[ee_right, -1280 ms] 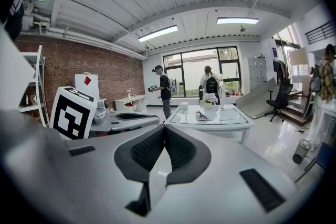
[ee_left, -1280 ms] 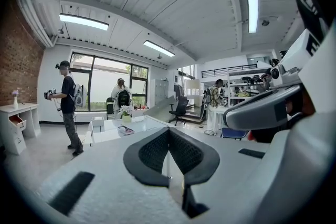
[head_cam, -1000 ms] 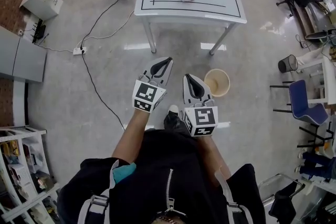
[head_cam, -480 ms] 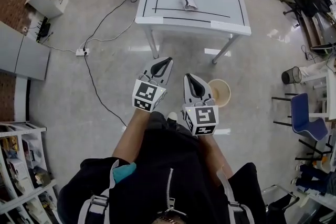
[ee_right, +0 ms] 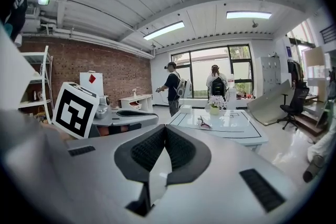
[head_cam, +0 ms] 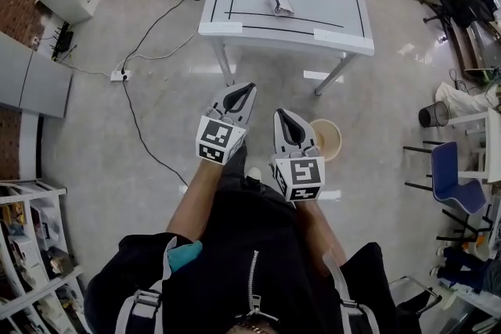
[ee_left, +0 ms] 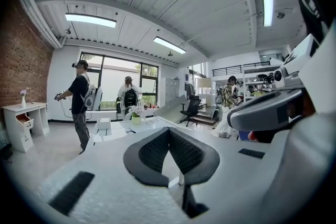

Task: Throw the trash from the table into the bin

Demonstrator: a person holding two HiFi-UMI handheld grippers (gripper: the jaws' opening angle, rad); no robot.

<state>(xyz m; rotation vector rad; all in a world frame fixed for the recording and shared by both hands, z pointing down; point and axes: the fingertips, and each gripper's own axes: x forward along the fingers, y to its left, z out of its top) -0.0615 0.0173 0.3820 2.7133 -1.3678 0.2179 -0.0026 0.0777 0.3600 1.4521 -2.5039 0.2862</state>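
Left gripper (head_cam: 247, 88) and right gripper (head_cam: 282, 116): jaws pressed together, both empty. Crumpled white wrapper (head_cam: 279, 1) lies on white rectangular table (head_cam: 354, 4), well ahead of both. Round beige bin (head_cam: 329, 138) stands on the floor near the table.

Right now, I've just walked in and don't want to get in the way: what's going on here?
A person stands short of the table, with the left gripper and right gripper both shut and empty. The trash lies on the table, untouched. The bin stands on the floor between the person and the table.
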